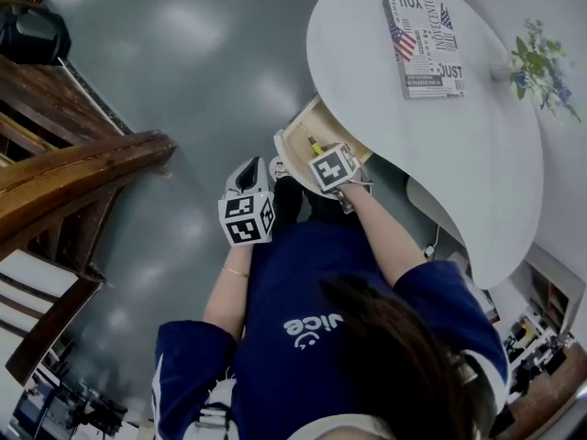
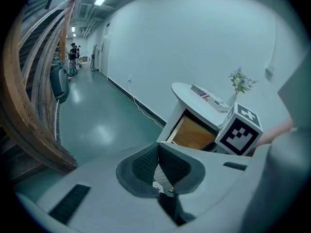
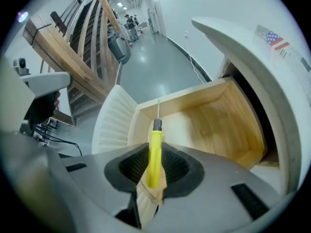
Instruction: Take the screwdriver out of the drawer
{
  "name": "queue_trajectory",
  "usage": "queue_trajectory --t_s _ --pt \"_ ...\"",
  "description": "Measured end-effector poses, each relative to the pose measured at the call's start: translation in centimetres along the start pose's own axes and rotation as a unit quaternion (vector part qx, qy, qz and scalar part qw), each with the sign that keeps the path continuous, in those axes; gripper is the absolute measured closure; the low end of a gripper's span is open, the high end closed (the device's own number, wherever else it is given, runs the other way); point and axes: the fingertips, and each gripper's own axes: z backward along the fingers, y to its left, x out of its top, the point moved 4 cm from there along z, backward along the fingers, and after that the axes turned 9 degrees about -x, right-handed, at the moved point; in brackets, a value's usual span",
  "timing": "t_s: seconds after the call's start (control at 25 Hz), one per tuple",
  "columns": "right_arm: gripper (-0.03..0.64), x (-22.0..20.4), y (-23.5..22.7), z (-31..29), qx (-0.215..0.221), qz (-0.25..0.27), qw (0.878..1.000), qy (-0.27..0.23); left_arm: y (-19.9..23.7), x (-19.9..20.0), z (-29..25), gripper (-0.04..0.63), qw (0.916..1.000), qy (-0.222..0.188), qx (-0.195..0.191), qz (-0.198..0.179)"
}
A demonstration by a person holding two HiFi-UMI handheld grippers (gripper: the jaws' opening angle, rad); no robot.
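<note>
The screwdriver (image 3: 155, 149) has a yellow handle and a thin metal shaft; my right gripper (image 3: 154, 165) is shut on the handle and holds it above the open wooden drawer (image 3: 214, 120), shaft pointing away. In the head view the screwdriver (image 1: 315, 146) shows as a yellow tip beside the right gripper (image 1: 323, 154), over the drawer (image 1: 310, 126). My left gripper (image 2: 158, 169) is shut with nothing between its pads and hangs left of the drawer (image 2: 194, 134). The left gripper (image 1: 249, 180) shows in the head view beside the drawer's white front.
The drawer sits under a white rounded table (image 1: 440, 145) bearing a book (image 1: 424, 46) and a small plant (image 1: 539, 67). A wooden staircase railing (image 1: 64, 172) stands to the left, over grey glossy floor (image 1: 202, 53). People stand far down the corridor (image 2: 73, 57).
</note>
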Motion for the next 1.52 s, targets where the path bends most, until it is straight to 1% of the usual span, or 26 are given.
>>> queue_trajectory --t_s 0.2,0.32,0.44,0.52,0.68,0.84,0.96,1.12,1.24,1.32,1.52 --pt "0.529 0.6 0.1 2.1 0.000 -0.003 1.000 -0.024 -0.4 1.2 -0.2 0.591 0.9997 -0.006 -0.017 -0.018" --pt "0.529 0.7 0.0 3.3 0.001 -0.016 0.999 -0.040 -0.9 1.8 -0.6 0.591 0.9992 -0.008 -0.030 -0.025" --pt "0.529 0.5 0.2 4.4 0.007 -0.035 0.998 -0.043 -1.3 2.4 -0.9 0.591 0.9985 -0.011 -0.040 -0.036" --pt "0.529 0.6 0.3 5.3 0.007 -0.045 0.997 -0.059 -1.6 2.8 -1.0 0.591 0.9980 -0.012 -0.046 -0.042" --pt "0.529 0.7 0.0 7.6 0.002 -0.070 0.993 -0.091 -2.4 3.2 -1.1 0.591 0.9967 -0.010 -0.064 -0.049" --pt "0.529 0.3 -0.5 9.6 -0.003 -0.112 0.986 -0.122 -3.3 3.5 -1.0 0.591 0.9954 -0.014 -0.078 -0.053" --pt "0.530 0.1 -1.2 11.0 -0.016 -0.130 0.980 -0.148 -4.4 4.0 -1.1 0.591 0.9933 -0.018 -0.091 -0.069" --pt "0.531 -0.1 -2.2 13.1 -0.037 -0.153 0.969 -0.188 -6.1 4.8 -1.0 0.591 0.9899 -0.030 -0.106 -0.089" --pt "0.531 0.0 -3.3 15.0 -0.059 -0.175 0.954 -0.238 -7.4 5.9 -0.6 0.591 0.9865 -0.049 -0.119 -0.101" --pt "0.531 -0.1 -4.1 16.2 -0.075 -0.187 0.944 -0.262 -8.3 6.8 -0.4 0.591 0.9834 -0.063 -0.127 -0.114" --pt "0.531 -1.0 -5.3 18.4 -0.104 -0.220 0.924 -0.293 -10.1 8.1 0.3 0.591 0.9772 -0.084 -0.141 -0.135"
